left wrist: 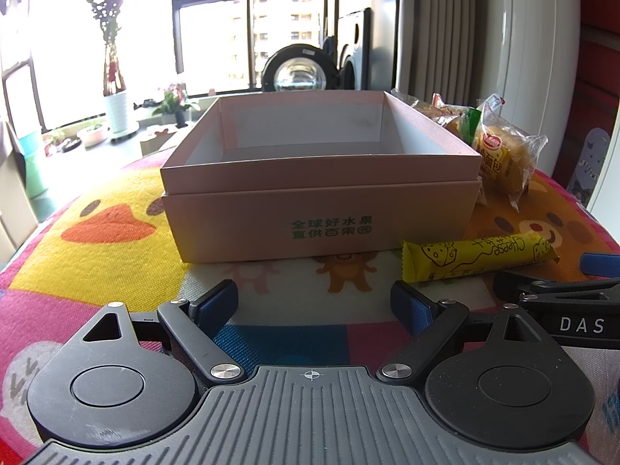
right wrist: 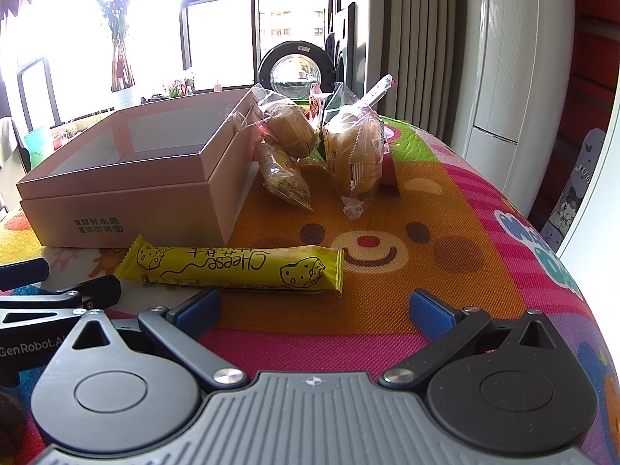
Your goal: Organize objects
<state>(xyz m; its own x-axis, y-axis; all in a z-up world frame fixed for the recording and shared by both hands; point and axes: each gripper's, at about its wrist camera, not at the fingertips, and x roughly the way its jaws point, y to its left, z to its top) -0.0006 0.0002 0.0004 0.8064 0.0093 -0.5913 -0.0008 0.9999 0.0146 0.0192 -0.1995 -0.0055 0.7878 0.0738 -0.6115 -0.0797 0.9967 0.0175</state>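
On a table under a bright cartoon-print cloth, woven and slightly nubbly, two hand-held grippers rest side by side near the front edge.

At the left, the left gripper sits with its blue-padded fingers spread wide and nothing between them, pointing at a pink cardboard box. The box is square, matte and stiff-walled, open at the top, with green printed characters on its front; what shows of its pale inside looks empty.

Next, just in front of the box's right corner, lies a long yellow cheese snack bar, flat on the cloth in a smooth, crimped-end wrapper.

Directly facing it, the right gripper is also spread open and holds nothing.

Further right and behind, beside the box wall, leans a loose pile of small bread rolls in crinkly clear plastic wrappers.

Likely risks: the slick wrapper may slide on the cloth or slip from the pads; a hard squeeze could crush the soft bar; the light box could be nudged; and the leaning pile could topple if brushed.
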